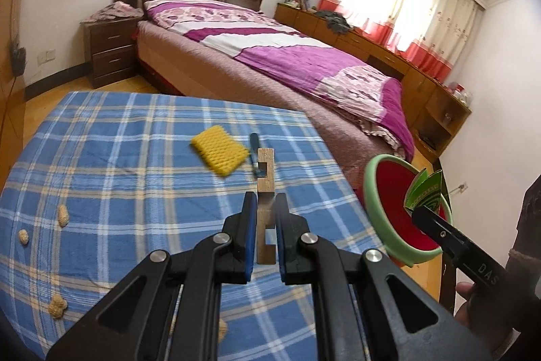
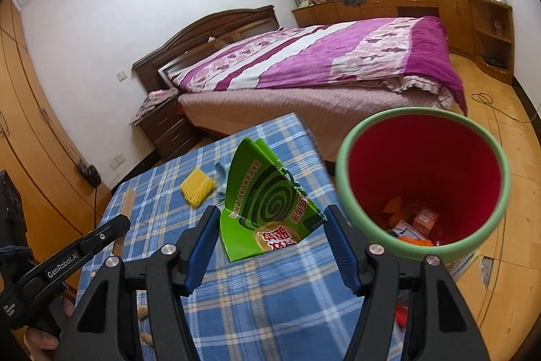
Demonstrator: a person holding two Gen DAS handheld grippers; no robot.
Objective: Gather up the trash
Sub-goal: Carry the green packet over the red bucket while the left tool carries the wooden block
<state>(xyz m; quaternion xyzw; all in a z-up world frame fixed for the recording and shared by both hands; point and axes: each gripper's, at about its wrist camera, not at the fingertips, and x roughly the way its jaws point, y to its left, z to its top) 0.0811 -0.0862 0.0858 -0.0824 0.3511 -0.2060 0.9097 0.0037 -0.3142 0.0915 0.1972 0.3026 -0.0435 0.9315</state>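
Trash first: a flattened green cardboard box printed with a dark spiral (image 2: 267,202) sits between the blue pads of my right gripper (image 2: 267,246), jaws set wide and both pads pressed to its edges, so it is grasped and held above the blue plaid tablecloth (image 2: 257,303). Just to the right of it, past the table edge, stands the round bin with pale green rim and red inside (image 2: 348,178); bits of orange and white paper lie at its bottom. My left gripper (image 1: 264,208) is clenched on a notched strip of pale wood (image 1: 265,171), which runs up between the two pads and out past the tips; whether its far end touches the cloth I cannot tell, the view being foreshortened. Beyond the strip's far end, on the cloth, a yellow foam mesh sleeve (image 1: 219,151) lies flat, and a small blue-handled tool (image 1: 255,154) lies between sleeve and wood, touching or nearly so. Several peanut shells (image 1: 62,215) are scattered along the left side of the cloth. Behind the table, a bed with a purple and white quilt (image 1: 270,56).
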